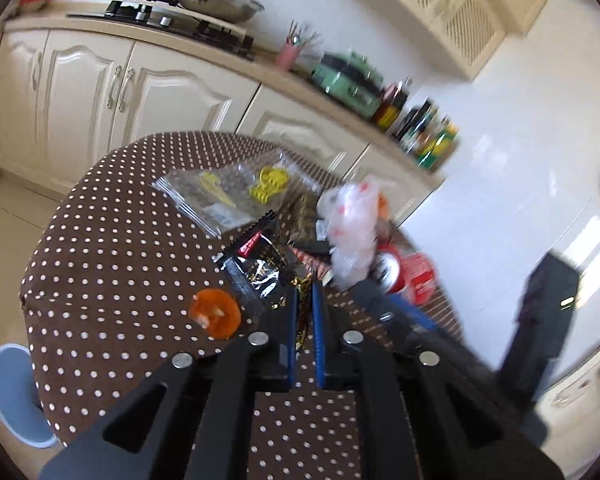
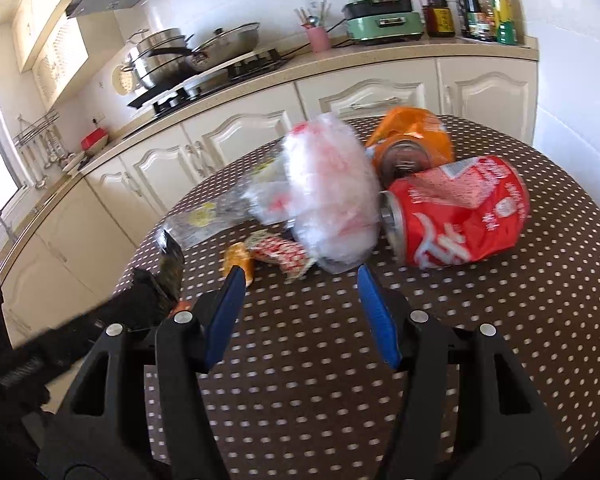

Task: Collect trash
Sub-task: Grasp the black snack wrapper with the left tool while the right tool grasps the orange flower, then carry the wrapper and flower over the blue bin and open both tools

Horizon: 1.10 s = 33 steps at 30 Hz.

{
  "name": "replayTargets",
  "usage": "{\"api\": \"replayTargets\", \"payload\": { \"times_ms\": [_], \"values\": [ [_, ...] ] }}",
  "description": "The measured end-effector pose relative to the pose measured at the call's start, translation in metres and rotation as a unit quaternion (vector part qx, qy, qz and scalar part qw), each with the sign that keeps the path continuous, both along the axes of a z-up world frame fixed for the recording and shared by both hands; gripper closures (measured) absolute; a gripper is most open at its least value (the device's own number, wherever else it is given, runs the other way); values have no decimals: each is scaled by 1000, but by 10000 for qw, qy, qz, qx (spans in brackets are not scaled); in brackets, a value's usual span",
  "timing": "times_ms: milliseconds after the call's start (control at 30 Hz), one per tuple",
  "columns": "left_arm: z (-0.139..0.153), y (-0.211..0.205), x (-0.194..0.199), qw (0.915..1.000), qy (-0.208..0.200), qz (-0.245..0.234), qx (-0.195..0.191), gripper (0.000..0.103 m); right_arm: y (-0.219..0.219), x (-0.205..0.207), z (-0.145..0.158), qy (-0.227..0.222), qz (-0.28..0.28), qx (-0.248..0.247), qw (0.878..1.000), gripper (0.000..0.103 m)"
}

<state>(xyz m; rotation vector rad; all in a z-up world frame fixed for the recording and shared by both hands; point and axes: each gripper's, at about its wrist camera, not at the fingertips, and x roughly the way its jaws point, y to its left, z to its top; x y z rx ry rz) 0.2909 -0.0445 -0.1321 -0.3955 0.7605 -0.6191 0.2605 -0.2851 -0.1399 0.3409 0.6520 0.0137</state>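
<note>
Left hand-held gripper (image 1: 305, 292): jaws nearly closed, pinching the black-and-gold wrapper (image 1: 262, 270) just above the dotted surface (image 1: 112, 240). Right hand-held gripper (image 2: 300, 276): jaws wide apart, holding nothing, facing the crumpled clear plastic bag (image 2: 328, 196). Dented red can (image 2: 460, 216) lies on its side just right of the bag; orange packet (image 2: 410, 132) behind it
</note>
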Motion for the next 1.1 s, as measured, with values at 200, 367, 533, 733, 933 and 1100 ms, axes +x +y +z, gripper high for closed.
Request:
{"api": "replayTargets", "payload": {
  "times_ms": [200,367,533,733,933,1100],
  "values": [
    [5,41,-12,9945,-138,1031,149,97,42,22,-6,325,637,-66,9974,45],
    [-4,67,-10,9833,58,1695,654,97,86,46,-21,748,1172,-269,9899,45],
    [-11,89,-5,9709,215,2138,1057,97,105,56,-27,987,1194,-832,9844,50],
    [-15,104,-6,9634,311,2273,1386,96,115,54,-26,956,1214,-1225,9804,69],
    [-16,128,-18,9608,335,2353,1429,96,136,33,-10,521,1342,-990,9846,69],
    [-16,171,-36,9531,365,2661,1396,96,197,23,4,169,2007,-768,9765,69]
  ]
}}
